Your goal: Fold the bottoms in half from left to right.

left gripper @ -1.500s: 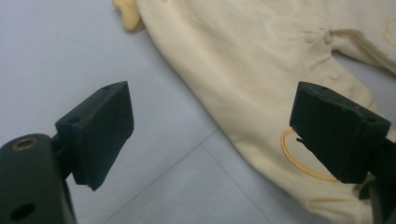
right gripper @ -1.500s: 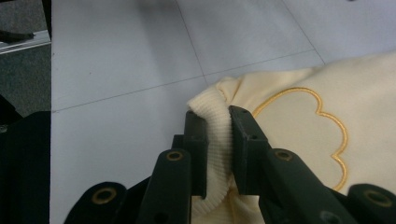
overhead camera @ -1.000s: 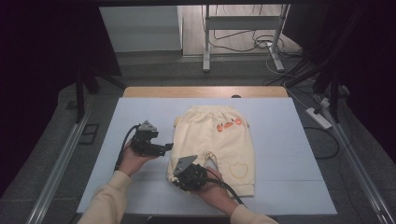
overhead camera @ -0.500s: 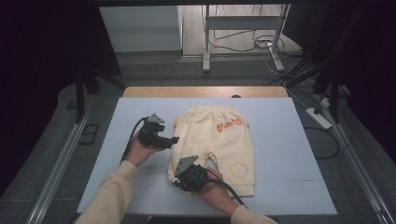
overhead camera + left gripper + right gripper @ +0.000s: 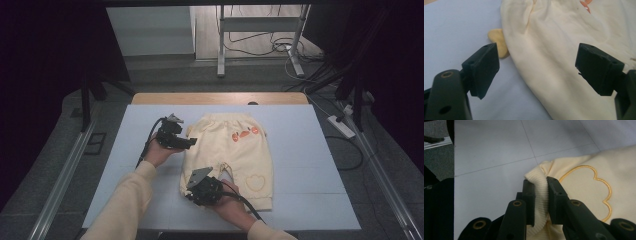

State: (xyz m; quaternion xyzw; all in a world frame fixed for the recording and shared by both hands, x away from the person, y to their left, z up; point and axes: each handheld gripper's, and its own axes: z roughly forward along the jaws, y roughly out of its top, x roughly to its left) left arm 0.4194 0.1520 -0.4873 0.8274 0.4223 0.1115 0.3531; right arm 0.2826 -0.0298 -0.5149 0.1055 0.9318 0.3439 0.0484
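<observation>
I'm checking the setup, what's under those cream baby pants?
The cream pants lie flat on the pale blue table cover. A small yellow piece pokes out beneath one edge; the rest is covered.

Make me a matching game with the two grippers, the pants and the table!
Things:
1. left gripper
2. right gripper
3. pants
4. table

States:
A. pale blue, under everything
B. jaws wide apart, at the pants' edge
C. cream, lying flat, orange print
D. jaws pinching a ribbed cuff

Pairs: 1-B, 2-D, 3-C, 4-A
</observation>
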